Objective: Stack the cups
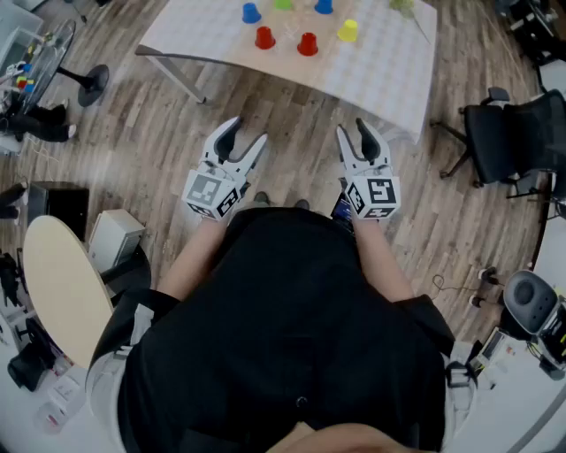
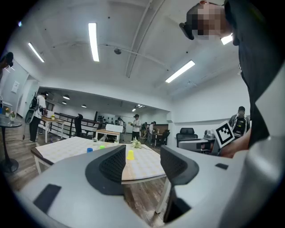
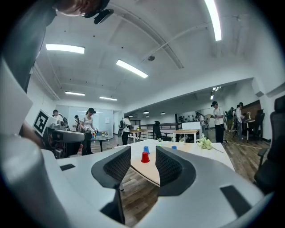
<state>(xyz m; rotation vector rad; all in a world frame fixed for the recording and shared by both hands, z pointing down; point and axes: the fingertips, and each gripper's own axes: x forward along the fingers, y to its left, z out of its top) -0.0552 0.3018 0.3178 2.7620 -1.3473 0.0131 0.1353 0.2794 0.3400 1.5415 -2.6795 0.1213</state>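
**Head view, read left to right.** At the far left, a pale round tabletop [image 1: 57, 283] and a white box [image 1: 115, 237] stand on the wooden floor [image 1: 283, 115]. A black round stand base [image 1: 93, 84] lies beyond them.

The left gripper [image 1: 248, 133] is held level in front of the person's black top [image 1: 292, 318]. Its jaws are apart and hold nothing. In the left gripper view only the distant yellow cup [image 2: 130, 154] shows through the gap.

The surface [image 1: 389, 71] lies ahead, well apart from both grippers, with a strip of floor between its near edge and the jaws. The left red cup [image 1: 264, 37] and the right red cup [image 1: 307, 43] stand closest to that near edge, near each other but not touching. Behind them are the left blue cup [image 1: 251, 12], a green cup [image 1: 283, 3] and the right blue cup [image 1: 324, 5]. The yellow cup stands to the right of the red pair.

The right gripper [image 1: 352, 129] is also level, its jaws parted and empty. The right gripper view shows one red cup far off between them.

A black office chair [image 1: 508, 133] stands on the floor beyond the surface's right corner.
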